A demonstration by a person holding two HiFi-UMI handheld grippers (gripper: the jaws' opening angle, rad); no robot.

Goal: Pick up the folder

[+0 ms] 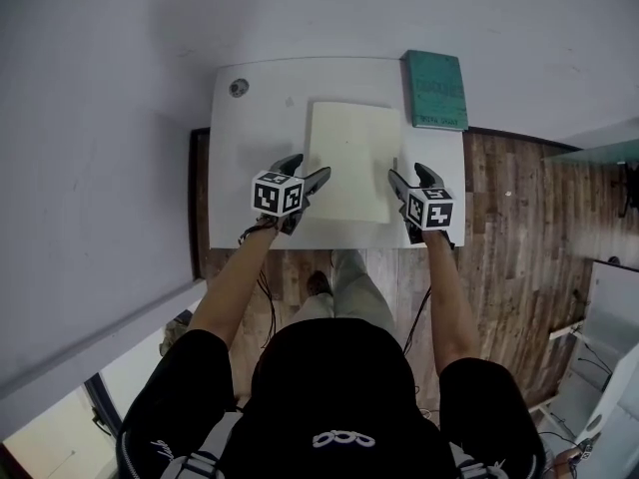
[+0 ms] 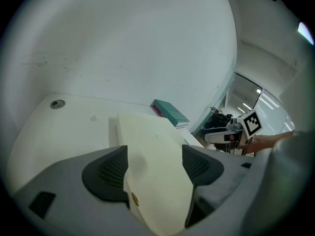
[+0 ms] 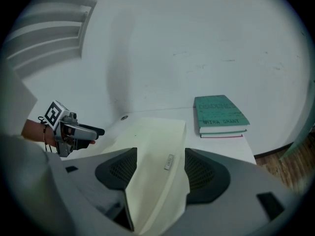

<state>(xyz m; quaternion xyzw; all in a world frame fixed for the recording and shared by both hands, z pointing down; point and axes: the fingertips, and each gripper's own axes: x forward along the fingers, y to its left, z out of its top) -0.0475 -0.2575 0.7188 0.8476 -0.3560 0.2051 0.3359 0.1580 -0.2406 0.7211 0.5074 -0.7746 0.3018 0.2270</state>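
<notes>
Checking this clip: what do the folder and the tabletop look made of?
Folder: pale cream, matte, a thin stiff sheet with crisp edges, probably card or plastic; the look leaves it open. Table: smooth, even white top with rounded corners, likely laminate or painted board.

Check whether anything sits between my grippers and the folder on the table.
Nothing visible. The folder lies between the open jaws of the left gripper and the right gripper; the green book sits apart.
</notes>
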